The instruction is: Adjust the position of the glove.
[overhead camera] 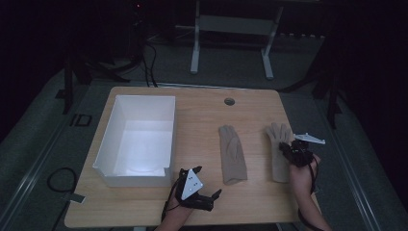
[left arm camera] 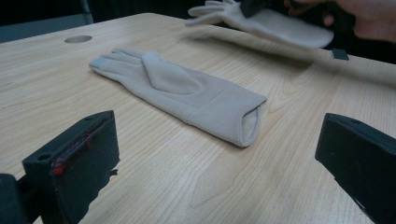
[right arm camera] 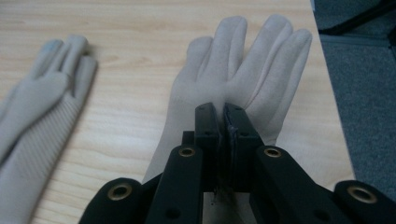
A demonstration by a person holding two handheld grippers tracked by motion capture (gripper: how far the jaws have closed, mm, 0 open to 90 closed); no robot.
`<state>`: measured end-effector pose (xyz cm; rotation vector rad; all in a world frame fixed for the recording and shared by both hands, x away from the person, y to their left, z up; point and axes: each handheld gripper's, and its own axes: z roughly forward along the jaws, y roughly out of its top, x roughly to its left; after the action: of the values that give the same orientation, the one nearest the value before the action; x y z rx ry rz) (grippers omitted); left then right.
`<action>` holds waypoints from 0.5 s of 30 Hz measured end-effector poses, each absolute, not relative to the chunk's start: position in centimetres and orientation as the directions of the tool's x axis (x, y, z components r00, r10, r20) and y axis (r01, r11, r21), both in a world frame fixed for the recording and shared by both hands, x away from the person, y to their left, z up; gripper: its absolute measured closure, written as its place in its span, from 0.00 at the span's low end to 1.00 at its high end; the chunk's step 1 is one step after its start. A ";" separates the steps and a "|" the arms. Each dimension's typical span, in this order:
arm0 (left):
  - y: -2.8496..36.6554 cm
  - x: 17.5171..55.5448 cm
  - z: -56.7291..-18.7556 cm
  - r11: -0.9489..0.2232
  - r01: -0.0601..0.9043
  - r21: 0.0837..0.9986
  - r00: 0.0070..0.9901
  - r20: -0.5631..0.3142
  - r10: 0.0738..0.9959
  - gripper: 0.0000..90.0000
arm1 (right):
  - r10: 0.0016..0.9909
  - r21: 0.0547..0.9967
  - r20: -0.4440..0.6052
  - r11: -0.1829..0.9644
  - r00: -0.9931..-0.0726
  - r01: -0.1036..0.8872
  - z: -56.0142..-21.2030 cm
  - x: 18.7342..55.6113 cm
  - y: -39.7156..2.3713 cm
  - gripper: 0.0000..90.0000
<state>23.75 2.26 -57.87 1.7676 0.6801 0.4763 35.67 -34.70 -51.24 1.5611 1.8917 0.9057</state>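
Two beige gloves lie on the wooden table (overhead camera: 202, 120). The middle glove (overhead camera: 232, 155) (left arm camera: 182, 88) (right arm camera: 37, 112) lies flat, cuff toward me. My left gripper (overhead camera: 208, 186) (left arm camera: 215, 129) rests near the front edge, pointing at that cuff with its jaws wide open and nothing between them. My right gripper (overhead camera: 286, 147) (right arm camera: 223, 112) is shut on the palm fabric of the right glove (overhead camera: 278, 139) (right arm camera: 243, 60), fingers spread beyond the jaws. In the left gripper view this right glove (left arm camera: 275, 25) hangs a little above the table, with a shadow beneath it.
A white open bin (overhead camera: 111, 126) stands on the table's left half. A round cable hole (overhead camera: 229, 101) (left arm camera: 78, 39) sits near the far edge. The table's right edge (right arm camera: 329, 93) runs close beside the held glove, with grey floor past it.
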 end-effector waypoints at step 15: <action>2.2 23.7 -57.9 -0.212 0.203 0.956 0.757 -0.016 0.654 0.00 | 0.966 0.724 0.009 0.171 -0.257 0.668 -54.9 36.8 -35.1 0.80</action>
<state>23.72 2.22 -57.86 1.7724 0.6712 0.4750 36.82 -35.10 -54.93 1.5394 1.9943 0.8633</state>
